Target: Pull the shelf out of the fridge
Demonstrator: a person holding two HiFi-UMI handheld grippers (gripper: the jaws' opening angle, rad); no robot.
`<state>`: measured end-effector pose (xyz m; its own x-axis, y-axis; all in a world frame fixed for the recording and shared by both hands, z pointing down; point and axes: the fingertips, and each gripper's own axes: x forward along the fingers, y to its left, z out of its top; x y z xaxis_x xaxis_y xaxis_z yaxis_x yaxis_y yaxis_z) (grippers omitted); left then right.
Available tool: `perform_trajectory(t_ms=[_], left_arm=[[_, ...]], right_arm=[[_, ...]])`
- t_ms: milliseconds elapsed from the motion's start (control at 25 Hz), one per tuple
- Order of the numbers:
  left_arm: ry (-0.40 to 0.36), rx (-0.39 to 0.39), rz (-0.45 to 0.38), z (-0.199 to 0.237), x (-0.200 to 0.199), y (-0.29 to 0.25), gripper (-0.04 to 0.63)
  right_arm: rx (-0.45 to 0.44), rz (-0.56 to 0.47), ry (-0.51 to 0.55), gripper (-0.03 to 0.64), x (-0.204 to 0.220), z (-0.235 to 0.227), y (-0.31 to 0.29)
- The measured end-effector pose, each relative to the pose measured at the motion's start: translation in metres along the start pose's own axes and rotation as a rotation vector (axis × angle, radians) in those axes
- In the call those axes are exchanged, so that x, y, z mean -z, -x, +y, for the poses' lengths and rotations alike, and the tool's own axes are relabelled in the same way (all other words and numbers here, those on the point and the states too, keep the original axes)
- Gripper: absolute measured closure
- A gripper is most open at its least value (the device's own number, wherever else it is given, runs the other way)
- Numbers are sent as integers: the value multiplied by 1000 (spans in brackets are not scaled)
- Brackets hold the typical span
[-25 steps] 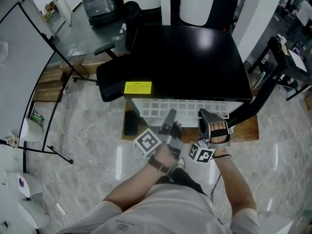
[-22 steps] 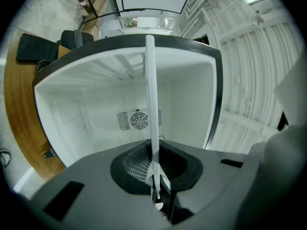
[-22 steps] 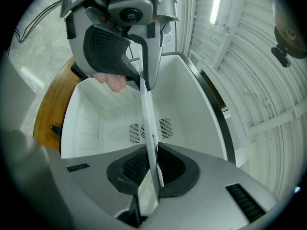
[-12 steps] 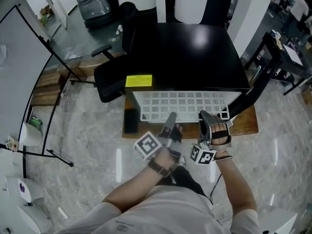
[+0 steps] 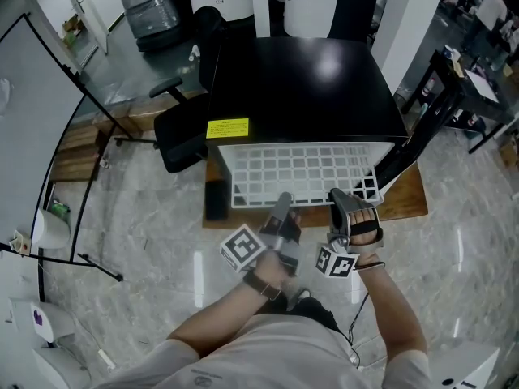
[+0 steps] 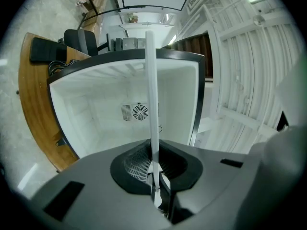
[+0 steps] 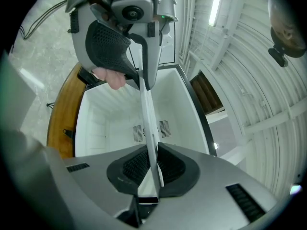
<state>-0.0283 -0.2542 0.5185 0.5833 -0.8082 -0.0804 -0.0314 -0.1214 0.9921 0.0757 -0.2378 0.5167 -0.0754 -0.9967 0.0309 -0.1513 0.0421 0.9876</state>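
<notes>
Seen from above in the head view, a white grid shelf (image 5: 300,173) sticks out flat from the front of a black fridge (image 5: 308,87). My left gripper (image 5: 281,205) is shut on the shelf's front edge near its middle. My right gripper (image 5: 340,199) is shut on the same edge further right. In the left gripper view the shelf (image 6: 150,95) runs edge-on as a thin white bar, pinched at the left gripper (image 6: 155,176), with the fridge's white inside (image 6: 105,114) behind. The right gripper view shows the shelf (image 7: 147,119) clamped in the right gripper (image 7: 152,171), with the left gripper (image 7: 122,32) further along the edge.
The fridge stands on a wooden platform (image 5: 405,205), and its open door (image 5: 409,148) angles out at the right. A black office chair (image 5: 180,130) sits at the fridge's left. A yellow label (image 5: 227,128) marks the fridge top. A vent (image 6: 140,111) sits on the inner back wall.
The shelf has slid further out of the fridge toward me, showing more rows of its grid. Both grippers have drawn back with it, still clamped on its front edge.
</notes>
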Motion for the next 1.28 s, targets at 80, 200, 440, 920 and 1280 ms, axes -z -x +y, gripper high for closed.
perform_trajectory(t_ms=[80,200,440,920,1280], left_arm=[[-1,-1,-3,-1,5,8,565],[5,-8,-14,-3,6,13,565],[-7,-20,-18,-23,9,22,566],[27,75,-53,-68,92,113,565],[28,49,-70,-73,139,152,565]], right_arm=[[2,-7,-5,563,-1,0,9],[1,-23,-11,563,-4,-2,15],[-24,-74,-17,563,-11,-13,29],[-40,-148,-22,565,-12,-25,155],[-81,-194,-1,565,-1,-26,213]])
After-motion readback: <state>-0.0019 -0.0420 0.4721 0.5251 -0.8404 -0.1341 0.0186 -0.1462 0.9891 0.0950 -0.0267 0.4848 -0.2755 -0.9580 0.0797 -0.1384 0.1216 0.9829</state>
